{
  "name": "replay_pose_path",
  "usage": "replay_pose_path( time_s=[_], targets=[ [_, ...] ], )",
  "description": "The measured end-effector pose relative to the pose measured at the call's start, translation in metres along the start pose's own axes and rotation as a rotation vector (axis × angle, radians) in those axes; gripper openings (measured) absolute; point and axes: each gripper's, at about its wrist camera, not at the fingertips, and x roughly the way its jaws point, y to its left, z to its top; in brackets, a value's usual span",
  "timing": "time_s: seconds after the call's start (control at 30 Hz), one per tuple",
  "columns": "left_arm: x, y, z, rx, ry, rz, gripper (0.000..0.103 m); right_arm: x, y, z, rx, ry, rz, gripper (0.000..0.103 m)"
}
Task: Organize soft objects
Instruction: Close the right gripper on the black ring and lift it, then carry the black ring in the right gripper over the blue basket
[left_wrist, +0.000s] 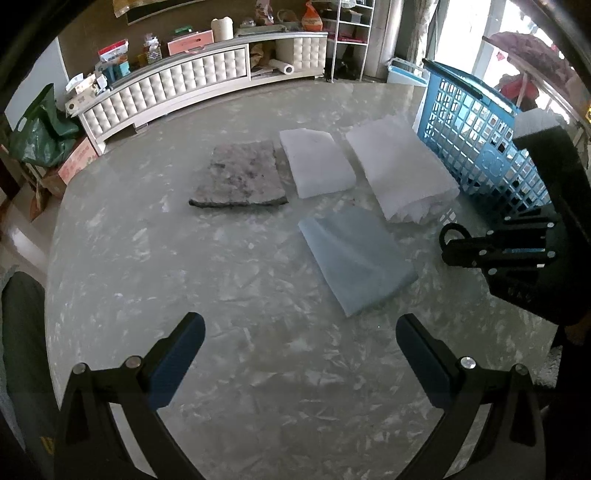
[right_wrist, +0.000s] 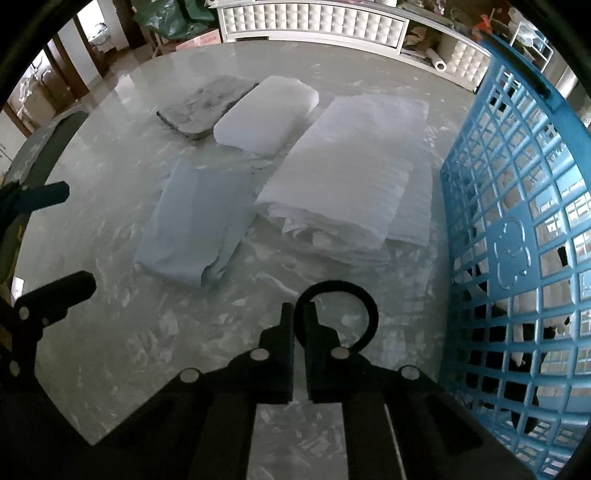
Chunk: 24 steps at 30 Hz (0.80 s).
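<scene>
Several soft pads lie on the marble table: a grey felt mat (left_wrist: 238, 173) (right_wrist: 207, 105), a white foam block (left_wrist: 316, 162) (right_wrist: 266, 112), a folded white foam sheet (left_wrist: 400, 170) (right_wrist: 347, 170) and a pale blue folded sheet (left_wrist: 356, 258) (right_wrist: 197, 221). A blue lattice basket (left_wrist: 476, 136) (right_wrist: 517, 236) stands at the right with white and black items inside. My left gripper (left_wrist: 299, 350) is open and empty, above the table short of the blue sheet. My right gripper (right_wrist: 299, 317) (left_wrist: 452, 243) is shut and empty, beside the basket.
A white tufted cabinet (left_wrist: 192, 85) with clutter runs along the far wall. A green bag (left_wrist: 40, 129) and boxes sit on the floor at left. A white wire rack (left_wrist: 351, 37) stands behind the table. The table's edge curves near the frame bottom.
</scene>
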Motion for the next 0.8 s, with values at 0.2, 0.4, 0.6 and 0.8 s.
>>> replay_pose_path(
  time_s=[0.2, 0.4, 0.6, 0.8],
  targets=[
    [-0.008, 0.001, 0.002, -0.002, -0.011, -0.003, 0.103, -0.004, 0.001, -0.002, 0.003, -0.011, 0.014, 0.004],
    [-0.022, -0.003, 0.008, -0.017, -0.024, -0.001, 0.103, -0.043, 0.004, 0.001, -0.012, -0.075, 0.067, 0.004],
    [-0.033, -0.018, 0.012, 0.033, -0.027, -0.033, 0.103, -0.092, -0.003, 0.002, -0.012, -0.158, 0.133, 0.004],
    [-0.028, -0.033, 0.017, 0.089, -0.005, -0.028, 0.103, -0.144, -0.025, 0.003, -0.005, -0.249, 0.163, 0.004]
  ],
)
